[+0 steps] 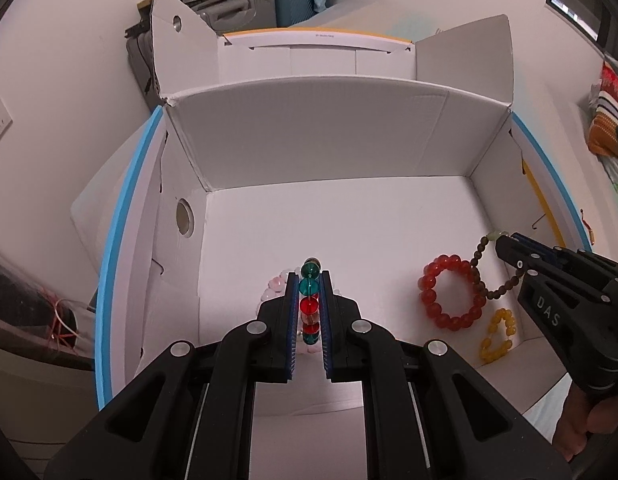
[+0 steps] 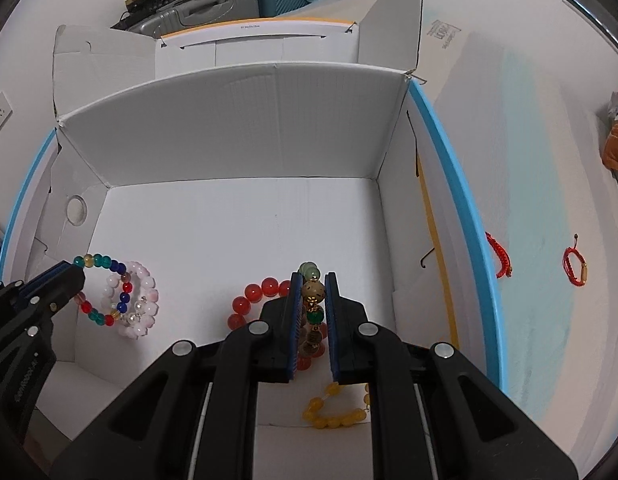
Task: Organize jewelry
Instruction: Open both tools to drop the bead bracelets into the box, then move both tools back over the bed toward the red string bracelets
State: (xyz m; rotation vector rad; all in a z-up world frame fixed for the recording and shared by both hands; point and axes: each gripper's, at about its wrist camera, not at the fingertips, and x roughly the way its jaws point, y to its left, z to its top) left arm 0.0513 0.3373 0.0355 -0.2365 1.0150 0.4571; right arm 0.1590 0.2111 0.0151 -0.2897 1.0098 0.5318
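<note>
White box [image 1: 349, 216]: multicolour bracelet [image 1: 309, 296] pinched between left fingers [image 1: 291, 312]

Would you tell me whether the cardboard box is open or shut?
Open: the cardboard box has its flaps raised, and bracelets lie on its floor.

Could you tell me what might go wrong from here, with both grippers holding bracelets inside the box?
1. The left gripper holds the multicoloured bracelet over the pink bracelet; released here, the two could tangle.
2. The right gripper grips the brown bracelet beside the red bracelet and yellow bracelet; it may land across them.
</note>
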